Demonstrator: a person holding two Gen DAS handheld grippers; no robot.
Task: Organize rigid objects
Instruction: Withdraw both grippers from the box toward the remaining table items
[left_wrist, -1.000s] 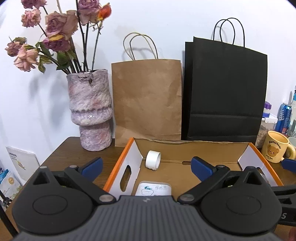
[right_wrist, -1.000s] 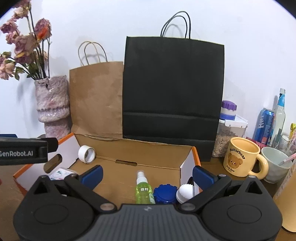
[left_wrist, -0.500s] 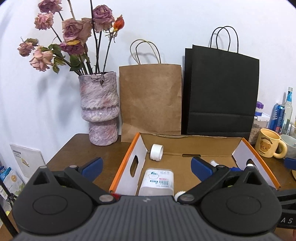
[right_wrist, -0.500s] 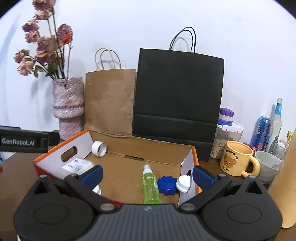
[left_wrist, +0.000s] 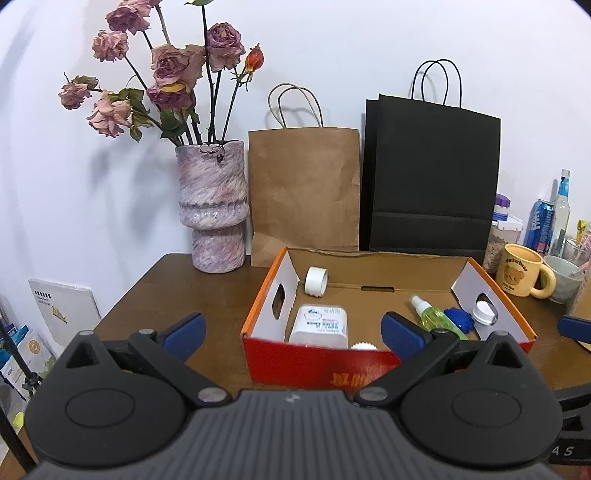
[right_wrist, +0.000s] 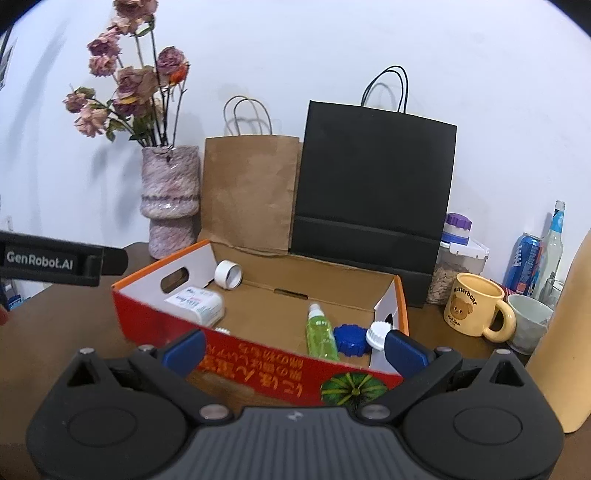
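An open red cardboard box (left_wrist: 314, 363) (right_wrist: 258, 358) stands on the brown table. Inside lie a white tape roll (left_wrist: 316, 280) (right_wrist: 228, 273), a white labelled bottle (left_wrist: 322, 325) (right_wrist: 195, 302), a green spray bottle (left_wrist: 434, 316) (right_wrist: 320, 332), a blue round lid (left_wrist: 460, 319) (right_wrist: 349, 339) and a white cap (left_wrist: 485, 312) (right_wrist: 376, 334). My left gripper (left_wrist: 291, 328) is open, in front of the box's near wall, holding nothing. My right gripper (right_wrist: 293, 345) is open too, before the box's right front part, empty.
Behind the box stand a pink vase with dried roses (left_wrist: 212, 206), a brown paper bag (left_wrist: 304, 192) and a black paper bag (left_wrist: 430, 184). At the right are a yellow bear mug (right_wrist: 474, 308), a grey cup (right_wrist: 528, 323), a jar, a can and a bottle.
Both grippers have pulled back from above the box toward the near side, so the box's red front wall now shows. Both stayed open and empty.
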